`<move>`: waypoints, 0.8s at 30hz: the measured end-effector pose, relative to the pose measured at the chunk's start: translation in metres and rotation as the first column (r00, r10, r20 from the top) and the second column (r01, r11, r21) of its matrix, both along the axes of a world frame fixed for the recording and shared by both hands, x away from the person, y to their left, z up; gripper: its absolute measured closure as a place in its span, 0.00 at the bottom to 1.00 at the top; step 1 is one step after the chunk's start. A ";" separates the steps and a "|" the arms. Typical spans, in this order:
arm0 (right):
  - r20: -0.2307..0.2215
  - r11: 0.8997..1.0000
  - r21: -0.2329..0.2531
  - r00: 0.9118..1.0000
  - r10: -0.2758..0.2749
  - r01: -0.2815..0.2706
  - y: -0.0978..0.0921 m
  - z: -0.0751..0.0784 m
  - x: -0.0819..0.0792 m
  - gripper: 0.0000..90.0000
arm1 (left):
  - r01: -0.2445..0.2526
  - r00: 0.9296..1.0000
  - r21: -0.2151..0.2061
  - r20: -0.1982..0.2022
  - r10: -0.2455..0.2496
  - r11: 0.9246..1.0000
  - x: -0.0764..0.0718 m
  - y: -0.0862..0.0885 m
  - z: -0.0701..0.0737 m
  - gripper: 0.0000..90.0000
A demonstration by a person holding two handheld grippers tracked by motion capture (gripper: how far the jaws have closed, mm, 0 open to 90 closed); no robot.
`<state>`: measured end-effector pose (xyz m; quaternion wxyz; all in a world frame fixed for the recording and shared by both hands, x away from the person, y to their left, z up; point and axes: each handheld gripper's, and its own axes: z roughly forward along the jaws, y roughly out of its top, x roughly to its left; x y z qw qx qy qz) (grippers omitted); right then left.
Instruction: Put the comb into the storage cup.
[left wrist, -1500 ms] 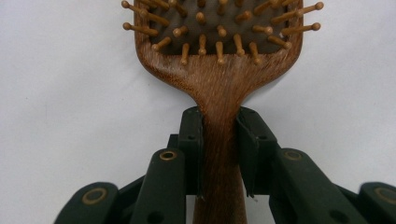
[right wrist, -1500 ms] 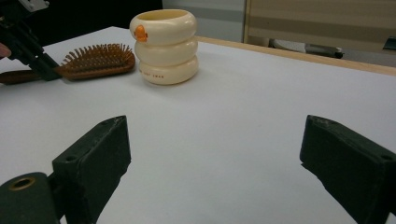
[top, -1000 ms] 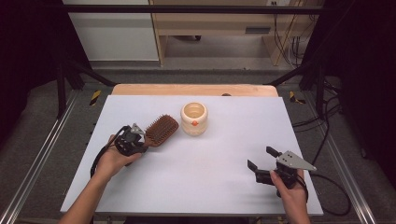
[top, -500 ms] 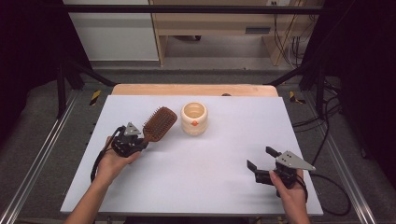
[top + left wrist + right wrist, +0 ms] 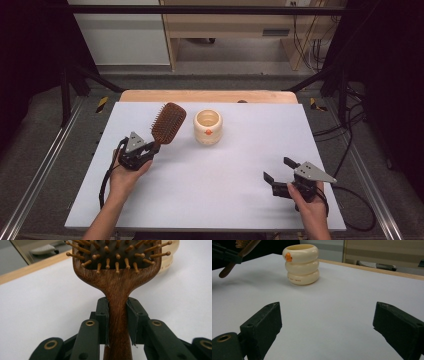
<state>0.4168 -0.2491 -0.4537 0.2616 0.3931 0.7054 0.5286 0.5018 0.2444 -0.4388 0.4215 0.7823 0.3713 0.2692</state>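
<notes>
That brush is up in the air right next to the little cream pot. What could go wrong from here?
The left gripper pinches the hairbrush only by its narrow handle, with the heavy bristled head far out, so the brush might swivel or slip in the grip. The head also hangs close to the cream cup, which stands free on the white table; a careless swing could knock it over. The right gripper waits open and far off, too distant to steady the cup.

Unreadable small print on cup (image 5: pixel 300 264)
</notes>
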 end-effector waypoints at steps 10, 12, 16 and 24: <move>0.008 1.000 -0.001 1.000 0.013 -0.013 0.009 0.002 -0.001 0.09 | -0.023 0.996 -0.114 0.077 0.032 0.993 -0.011 0.005 0.001 0.81; 0.011 1.000 0.004 1.000 0.013 -0.013 0.010 0.004 -0.001 0.08 | -0.022 0.996 -0.130 0.082 0.033 0.991 -0.013 0.006 0.001 0.81; 0.021 1.000 0.010 1.000 0.010 -0.011 0.011 0.005 -0.002 0.08 | -0.019 0.993 -0.148 0.112 0.035 0.989 -0.018 0.004 0.003 0.81; 0.026 0.999 0.040 1.000 0.011 -0.012 0.022 0.009 -0.001 0.06 | -0.011 0.990 -0.185 0.135 0.036 0.983 -0.024 0.001 0.006 0.81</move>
